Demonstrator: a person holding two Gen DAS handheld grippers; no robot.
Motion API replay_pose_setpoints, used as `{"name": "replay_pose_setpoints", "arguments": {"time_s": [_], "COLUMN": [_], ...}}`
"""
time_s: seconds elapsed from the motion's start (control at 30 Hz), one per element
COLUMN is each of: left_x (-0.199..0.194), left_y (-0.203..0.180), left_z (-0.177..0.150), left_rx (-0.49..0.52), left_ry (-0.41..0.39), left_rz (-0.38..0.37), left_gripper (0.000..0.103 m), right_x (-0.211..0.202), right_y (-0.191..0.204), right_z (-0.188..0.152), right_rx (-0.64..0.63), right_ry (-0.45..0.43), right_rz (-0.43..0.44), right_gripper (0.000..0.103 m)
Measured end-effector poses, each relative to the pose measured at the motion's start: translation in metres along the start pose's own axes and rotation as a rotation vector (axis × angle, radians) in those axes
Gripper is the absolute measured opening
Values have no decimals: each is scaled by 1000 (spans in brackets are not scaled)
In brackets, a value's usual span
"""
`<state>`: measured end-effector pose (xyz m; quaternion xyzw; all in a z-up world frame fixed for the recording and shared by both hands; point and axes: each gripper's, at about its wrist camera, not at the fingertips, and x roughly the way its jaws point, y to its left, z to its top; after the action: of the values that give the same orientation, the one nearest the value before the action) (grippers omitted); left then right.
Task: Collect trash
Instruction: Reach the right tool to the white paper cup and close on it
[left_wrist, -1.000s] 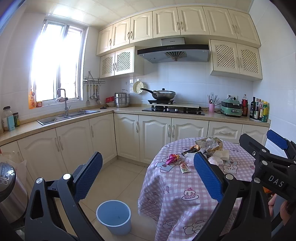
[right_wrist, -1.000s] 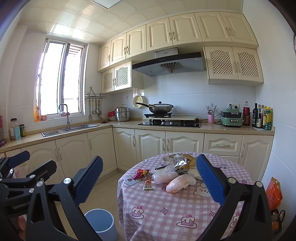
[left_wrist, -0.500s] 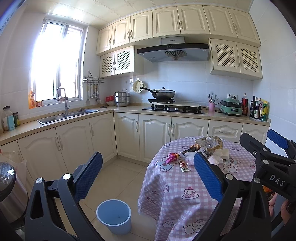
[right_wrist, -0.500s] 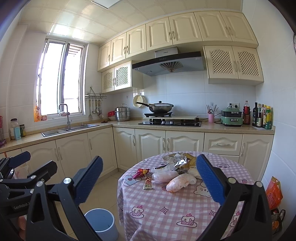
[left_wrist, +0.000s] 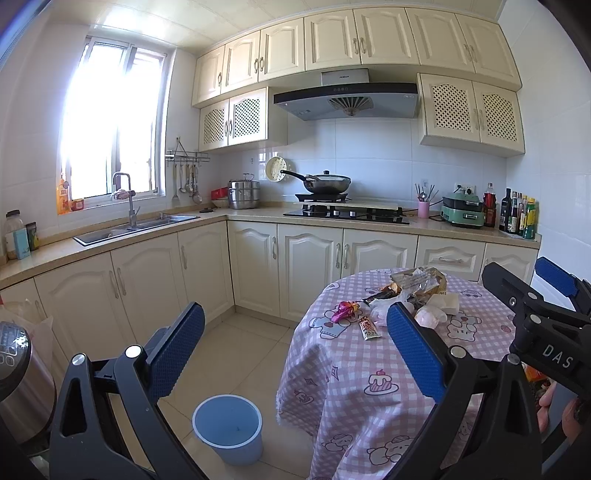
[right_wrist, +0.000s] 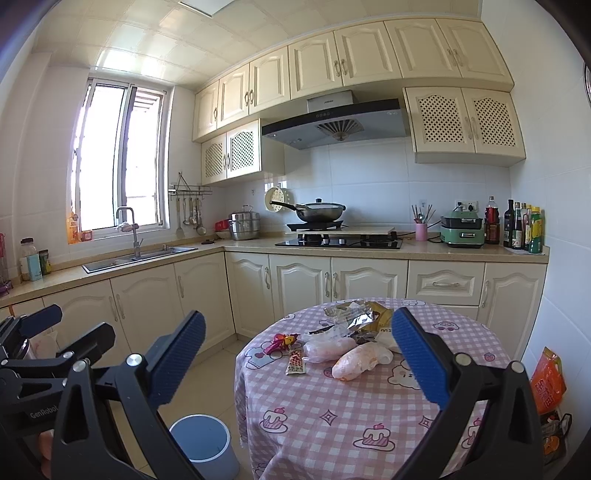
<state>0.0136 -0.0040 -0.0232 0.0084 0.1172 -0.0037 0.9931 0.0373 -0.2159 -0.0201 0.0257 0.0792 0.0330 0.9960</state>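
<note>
Kitchen, daylight from the window. Left claw (left_wrist: 295, 354) spread wide, blue pads apart, nothing between them, held in the air short of the table. Right claw (right_wrist: 299, 360) likewise spread and empty, also off the table; it shows at the right edge of the left wrist view. Round table (right_wrist: 369, 406) under a pink checked cloth with cartoon prints. Trash sits in a cluster on the far half of the tabletop: crumpled foil snack bags (right_wrist: 364, 317) at the back, two pale pinkish plastic bags (right_wrist: 360, 360) in front of them, touching one another, a magenta candy wrapper (right_wrist: 282, 339) to the left, and a small printed sachet (right_wrist: 295, 367) just beside it toward the near edge. Light blue bin (left_wrist: 228, 428) on the tiled floor, upright, just left of the table, looks empty. An orange bag (right_wrist: 548, 382) on the floor right of the table.
</note>
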Motion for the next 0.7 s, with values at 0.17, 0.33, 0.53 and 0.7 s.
{"name": "replay_pose_setpoints", "arguments": {"time_s": [0.17, 0.33, 0.53, 0.7], "left_x": [10, 23, 45, 78], "left_y": [-3, -5, -7, -20], "left_z": [0, 4, 10, 13], "left_rx": [8, 11, 4, -2], "left_ry": [18, 44, 98, 153], "left_rz": [1, 2, -2, -50], "left_gripper": [96, 96, 96, 96], "right_x": [10, 23, 44, 73], "right_y": [-3, -9, -25, -46], "right_z": [-2, -4, -8, -15], "right_rx": [14, 20, 28, 40], "right_ry": [17, 37, 78, 143], "right_rz": [-3, -3, -29, -72], "right_gripper": [99, 99, 99, 99]}}
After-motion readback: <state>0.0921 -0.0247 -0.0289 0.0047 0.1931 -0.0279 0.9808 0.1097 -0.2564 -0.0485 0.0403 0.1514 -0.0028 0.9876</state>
